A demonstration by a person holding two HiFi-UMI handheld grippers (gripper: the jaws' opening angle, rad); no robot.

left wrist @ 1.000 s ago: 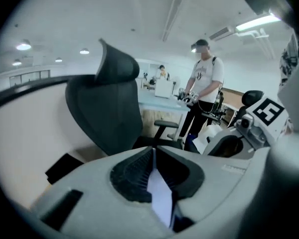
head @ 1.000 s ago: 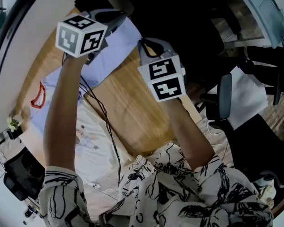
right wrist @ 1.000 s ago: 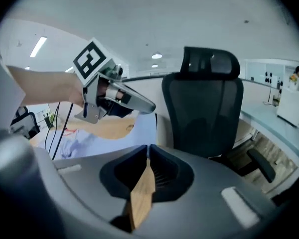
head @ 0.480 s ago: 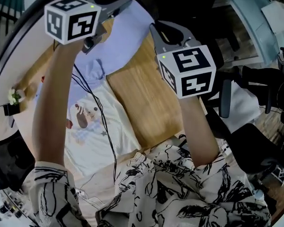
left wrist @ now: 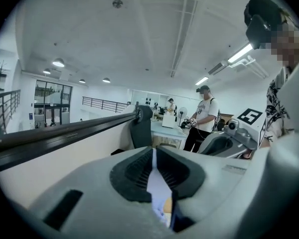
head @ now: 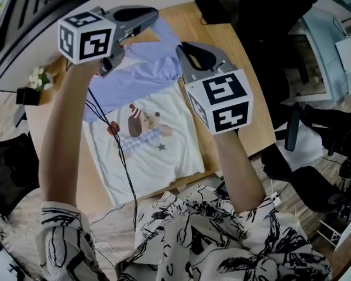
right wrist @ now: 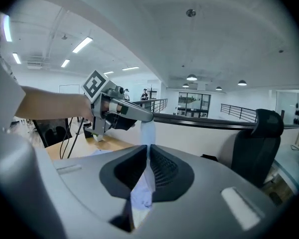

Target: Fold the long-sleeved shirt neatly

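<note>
So: left gripper (head: 155, 17) and right gripper (head: 179, 48) both clamped on shirt (head: 155, 154) lavender edge; bare table (head: 240, 51) to its right.

long-sleeved shirt (head: 155, 157) | white, bear print, lavender sleeves | print-side up on wooden table (head: 240, 57) | lavender end lifted

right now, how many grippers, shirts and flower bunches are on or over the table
grippers: 2, left gripper and right gripper
shirt: 1
flowers: 1
total: 4
</note>
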